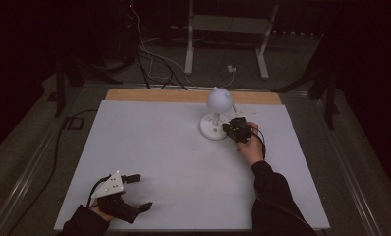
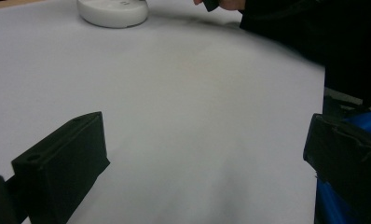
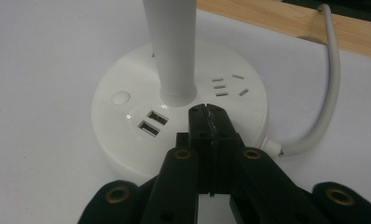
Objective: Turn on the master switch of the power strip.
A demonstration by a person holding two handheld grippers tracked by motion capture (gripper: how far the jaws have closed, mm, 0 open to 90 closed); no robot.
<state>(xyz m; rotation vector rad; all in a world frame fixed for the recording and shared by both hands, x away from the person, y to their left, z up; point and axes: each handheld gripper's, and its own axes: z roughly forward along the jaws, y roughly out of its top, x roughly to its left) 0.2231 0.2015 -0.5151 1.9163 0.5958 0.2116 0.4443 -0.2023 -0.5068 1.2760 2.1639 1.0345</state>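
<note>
So the right claw [image 3: 207, 116] is sitting pinched shut with its tips over the round base of the white desk lamp [image 1: 217, 114] at the far middle of the bench [image 1: 149, 162], close to the stem, and I'm guessing it's going for the round button [image 3: 121, 98], which it isn't touching yet (so the pressing part is looking undone). The left claw [image 1: 138, 192] is idling wide open and empty at the near left corner. Counting up: one lamp, one button, two USB ports [image 3: 152, 122], one white cord [image 3: 324, 93], two claws.
</note>
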